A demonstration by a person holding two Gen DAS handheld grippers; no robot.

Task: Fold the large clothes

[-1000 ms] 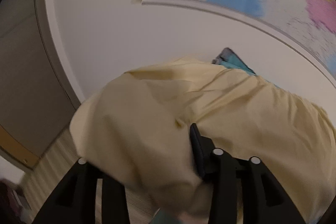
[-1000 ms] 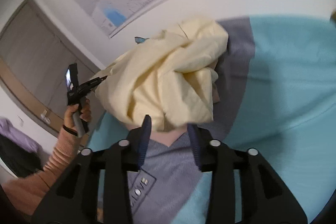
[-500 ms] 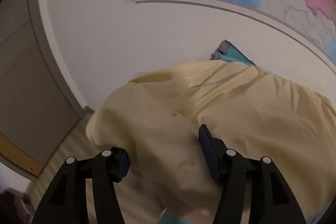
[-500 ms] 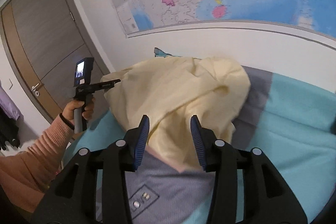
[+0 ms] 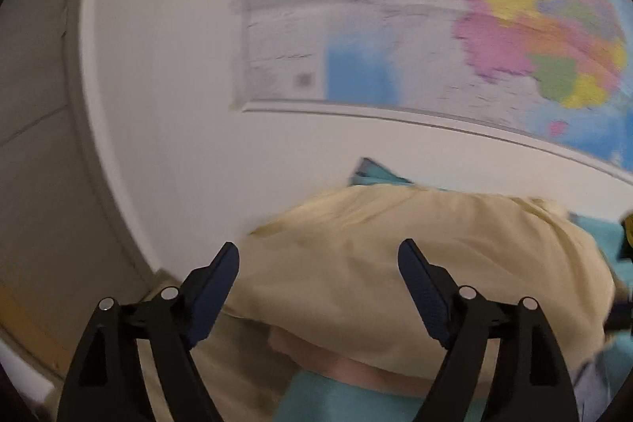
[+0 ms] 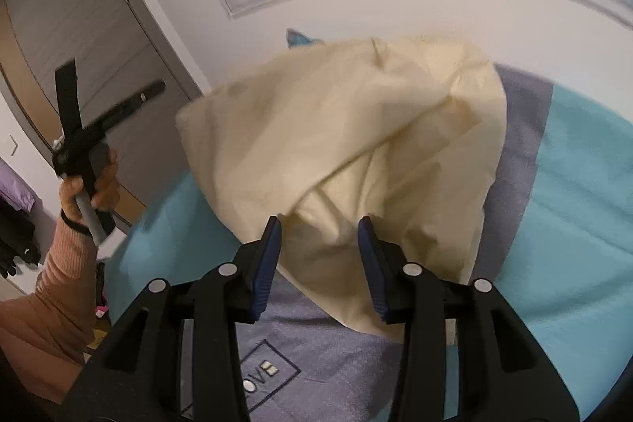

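Left gripper [image 5: 318, 265] jaws have just been opening, wide and clear of the yellow garment [image 6: 356, 153], heaped at the bed [image 6: 585, 208] edge nearest the wall. Right gripper [image 6: 319, 238] jaws half-open around a fold, grip unclear. Next: regrasp a corner.

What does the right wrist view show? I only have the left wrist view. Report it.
Observer: Your left hand-held gripper is off to the side, apart from the yellow garment. Its jaws have just been opening, with nothing between them.
Operator: Give me the right one.
Observer: The right hand-held gripper has a bunch of the garment between its pads. I cannot tell whether they press on it.
Operator: Say what lies under it.
Observer: A grey panel of the teal bedding.
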